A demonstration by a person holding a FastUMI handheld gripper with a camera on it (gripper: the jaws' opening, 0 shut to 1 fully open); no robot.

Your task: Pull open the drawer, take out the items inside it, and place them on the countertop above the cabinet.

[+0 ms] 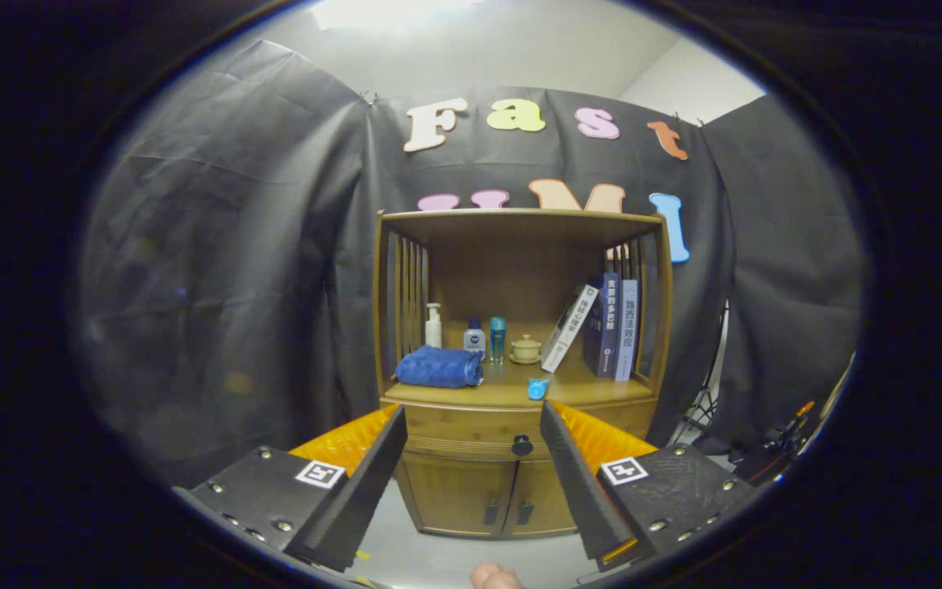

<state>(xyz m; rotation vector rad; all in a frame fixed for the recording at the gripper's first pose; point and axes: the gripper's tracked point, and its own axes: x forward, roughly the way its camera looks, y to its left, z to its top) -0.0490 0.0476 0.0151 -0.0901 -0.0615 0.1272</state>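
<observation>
Drawer (471,432) shut, flush w/ cabinet (520,499) front; knob (522,446) beyond fingers, nearer right one; gripper (473,425) fingers spread wide, holding nothing; contents hidden; small blue item (537,388) on countertop (594,391); fits pre-pull or re-closed; if gripping knob: centre it btwn fingers, pull straight.

The wooden cabinet (487,483) stands upright, facing the camera. Its drawer (471,429) sits fully closed just under the worktop (577,386), with 1 dark round knob (522,446) at the middle of its front. Below it, 2 doors are shut.
</observation>
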